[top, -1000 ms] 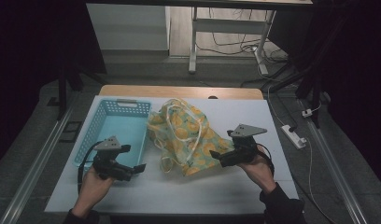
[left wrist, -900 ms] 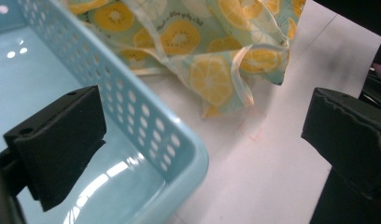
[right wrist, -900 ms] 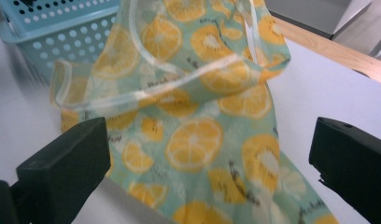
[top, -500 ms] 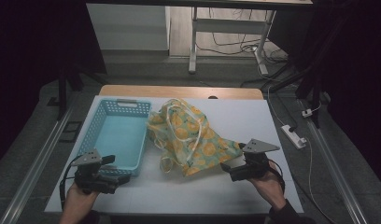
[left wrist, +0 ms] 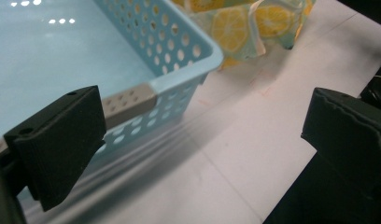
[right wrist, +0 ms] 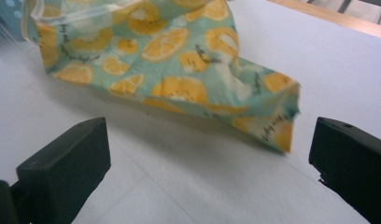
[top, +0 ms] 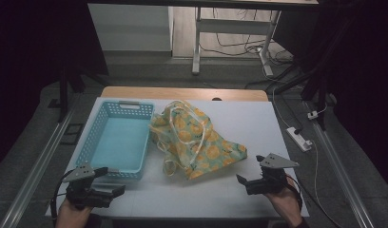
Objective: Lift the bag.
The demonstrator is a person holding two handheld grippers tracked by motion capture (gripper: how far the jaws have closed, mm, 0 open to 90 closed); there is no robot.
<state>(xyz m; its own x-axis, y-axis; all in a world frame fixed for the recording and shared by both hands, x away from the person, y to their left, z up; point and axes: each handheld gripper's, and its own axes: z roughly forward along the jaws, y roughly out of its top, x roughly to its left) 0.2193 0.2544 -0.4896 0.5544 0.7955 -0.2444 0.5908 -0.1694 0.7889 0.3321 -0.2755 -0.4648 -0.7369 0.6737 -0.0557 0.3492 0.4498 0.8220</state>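
A lemon-print cloth bag [top: 196,140] with pale handles lies crumpled in the middle of the white table [top: 258,123], just right of a light blue perforated basket [top: 117,141]. My left gripper [top: 117,191] sits near the table's front left corner, below the basket, open and holding nothing. In the left gripper view the basket's corner [left wrist: 179,60] is close ahead and the bag [left wrist: 244,23] lies beyond it. My right gripper [top: 243,183] rests at the front right, open, a little short of the bag's corner [right wrist: 277,116].
A white power strip [top: 299,138] lies on the floor right of the table. A wooden strip [top: 182,92] runs along the table's far edge. Bare tabletop stretches between the two grippers along the front edge.
Both grippers have drawn back toward the front edge of the table, away from the bag and basket. The bag lies let go on the table.
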